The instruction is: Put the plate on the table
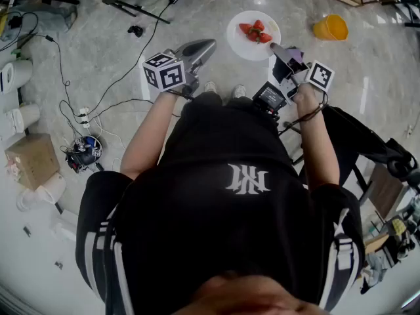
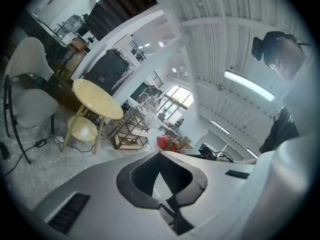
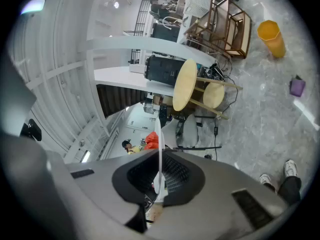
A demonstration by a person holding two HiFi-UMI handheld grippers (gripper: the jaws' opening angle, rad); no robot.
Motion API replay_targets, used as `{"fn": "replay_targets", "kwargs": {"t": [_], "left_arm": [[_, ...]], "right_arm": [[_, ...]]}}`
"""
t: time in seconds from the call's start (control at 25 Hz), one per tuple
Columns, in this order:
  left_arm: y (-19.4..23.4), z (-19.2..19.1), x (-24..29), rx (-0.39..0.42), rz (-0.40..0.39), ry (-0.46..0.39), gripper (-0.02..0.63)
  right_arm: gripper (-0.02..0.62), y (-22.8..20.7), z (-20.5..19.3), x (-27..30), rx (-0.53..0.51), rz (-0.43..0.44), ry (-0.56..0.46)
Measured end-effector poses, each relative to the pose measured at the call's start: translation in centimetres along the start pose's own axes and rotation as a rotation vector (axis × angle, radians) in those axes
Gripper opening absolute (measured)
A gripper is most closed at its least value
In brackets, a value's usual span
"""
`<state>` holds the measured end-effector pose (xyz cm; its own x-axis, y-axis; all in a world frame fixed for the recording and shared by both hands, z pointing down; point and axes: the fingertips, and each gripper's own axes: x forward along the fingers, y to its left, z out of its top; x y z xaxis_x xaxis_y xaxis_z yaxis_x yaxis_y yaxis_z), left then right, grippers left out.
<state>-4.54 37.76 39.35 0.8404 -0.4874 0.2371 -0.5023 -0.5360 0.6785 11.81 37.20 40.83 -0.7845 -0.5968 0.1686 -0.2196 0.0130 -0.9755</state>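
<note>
- right gripper (image 1: 275, 48): jaws clamped on the rim of the plate (image 1: 238, 42), at the plate's 4 o'clock in the head view. In the right gripper view the plate runs edge-on between the pads.
- plate: white, with strawberries (image 1: 255, 31) on it, held at the person's 12 o'clock with floor behind it. It is not on the table.
- left gripper (image 1: 209, 44): jaws a little apart, nothing between them. It sits at the plate's 8 o'clock, near the plate but not touching it.
- floor (image 1: 98, 38): grey marbled, glossy.
- table (image 2: 97, 98): round, pale yellow wood, with a smaller round shelf underneath. It stands on the floor well apart from the plate, at the plate's 10 o'clock in the left gripper view.
- wooden rack (image 2: 131, 130): open frame, just beside the table at its 4 o'clock.
- white chair (image 2: 30, 94): at the table's 9 o'clock in the left gripper view.
- orange cup (image 1: 330, 27): on the floor at the plate's 3 o'clock in the head view.
- purple object (image 3: 297, 87): small, on the floor; can't tell what it is.
- power strip (image 1: 82, 115) with cables, and a cardboard box (image 1: 29, 159), at the person's 9 o'clock.
- room: large open white hall with a ribbed white ceiling, a strip light (image 2: 248, 85) and windows at the far end.
</note>
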Motion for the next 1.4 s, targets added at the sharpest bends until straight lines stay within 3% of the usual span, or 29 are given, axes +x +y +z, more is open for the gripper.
{"fn": "replay_targets", "kwargs": {"t": [1.4], "left_arm": [[-0.51,0.28,-0.17,0.002,-0.021,-0.012,0.012]], "right_arm": [[0.025,0.80,0.00,0.44,-0.031,0.019,0.002]]}}
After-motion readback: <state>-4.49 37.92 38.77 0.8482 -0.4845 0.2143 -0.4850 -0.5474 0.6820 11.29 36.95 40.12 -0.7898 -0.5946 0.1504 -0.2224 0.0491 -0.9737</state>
